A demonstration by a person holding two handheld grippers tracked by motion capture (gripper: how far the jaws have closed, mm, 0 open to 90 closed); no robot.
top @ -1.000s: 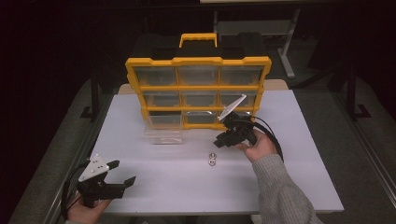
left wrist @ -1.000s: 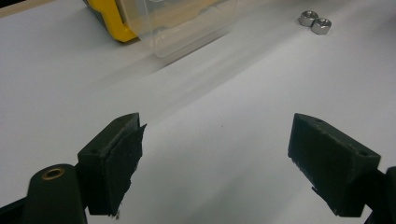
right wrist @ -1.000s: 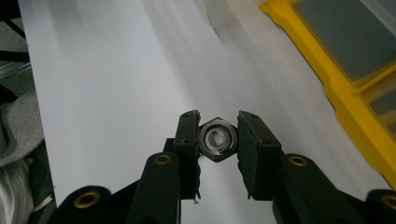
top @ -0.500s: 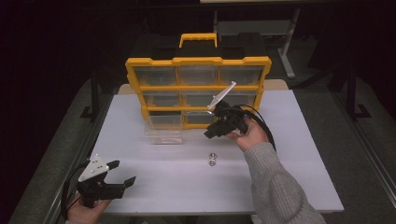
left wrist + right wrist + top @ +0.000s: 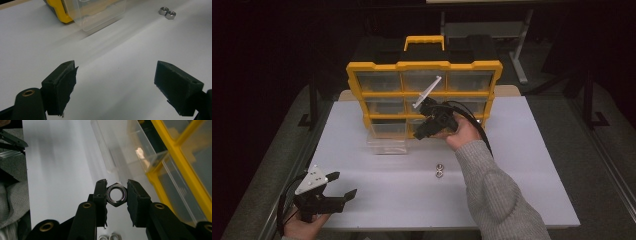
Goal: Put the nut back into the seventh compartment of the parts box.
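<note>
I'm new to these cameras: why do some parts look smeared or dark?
High view: the table is lit, the surroundings black. Right gripper view: the nut is sharp between the jaws, the clear drawer behind is streaked. Left gripper view: the table is soft, two nuts far off.

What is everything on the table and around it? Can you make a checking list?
Surface: white table, flat, mostly bare.
Job's things: hex nut clamped in the right gripper; two nuts lying side by side on the table; clear drawer pulled out at the foot of the yellow organizer.
Clutter: nothing seen.
Grippers: right gripper shut on the nut, raised near the drawer; left gripper open and holding nothing, at the near left corner.
Cables: black cable loops over the right hand.
Surroundings: dark room, grey floor.
</note>
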